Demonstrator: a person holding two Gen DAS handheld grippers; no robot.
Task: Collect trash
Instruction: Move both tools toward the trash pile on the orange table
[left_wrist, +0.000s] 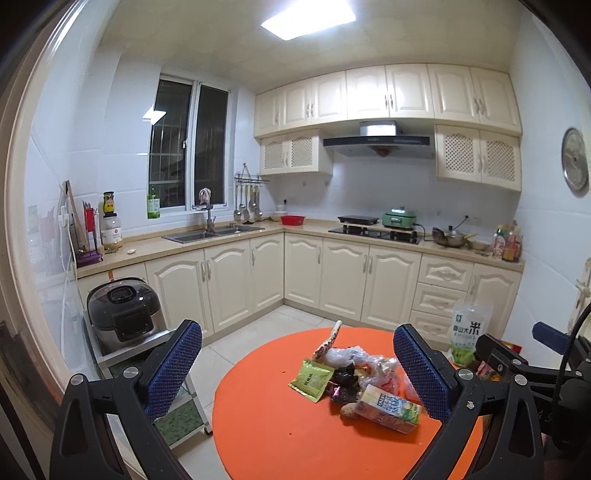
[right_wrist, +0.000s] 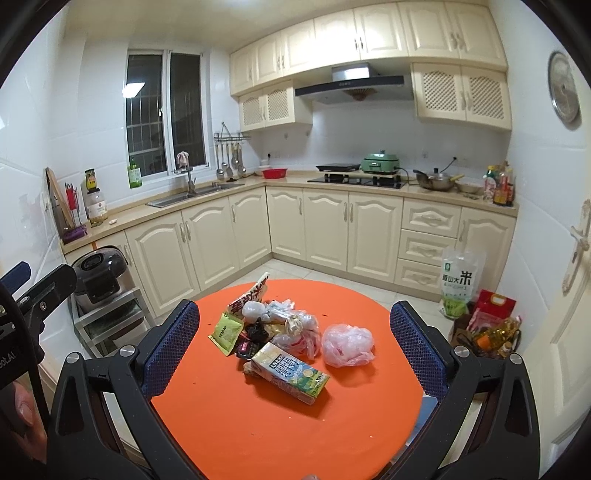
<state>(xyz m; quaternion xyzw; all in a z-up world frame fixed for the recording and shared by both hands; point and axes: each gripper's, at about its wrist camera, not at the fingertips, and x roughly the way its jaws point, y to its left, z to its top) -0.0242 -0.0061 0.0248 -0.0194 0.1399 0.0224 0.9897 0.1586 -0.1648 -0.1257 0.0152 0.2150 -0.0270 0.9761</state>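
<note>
Both tongs (left_wrist: 297, 363) (right_wrist: 295, 341) spread wide, empty, above drink carton (right_wrist: 290, 372) and "米"-marked rice bag (right_wrist: 458, 282).

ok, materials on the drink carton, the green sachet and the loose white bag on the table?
Drink carton: looks like coated paperboard, smooth printed faces, crisp folded edges. Green sachet: probably plastic or foil laminate, flat with sealed edges and a slight sheen. White bag: thin translucent plastic film, crumpled and glossy. All lie on the orange table.

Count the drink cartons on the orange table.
1: the drink carton lies on its side at the near edge of the trash pile; others may be buried.
</note>
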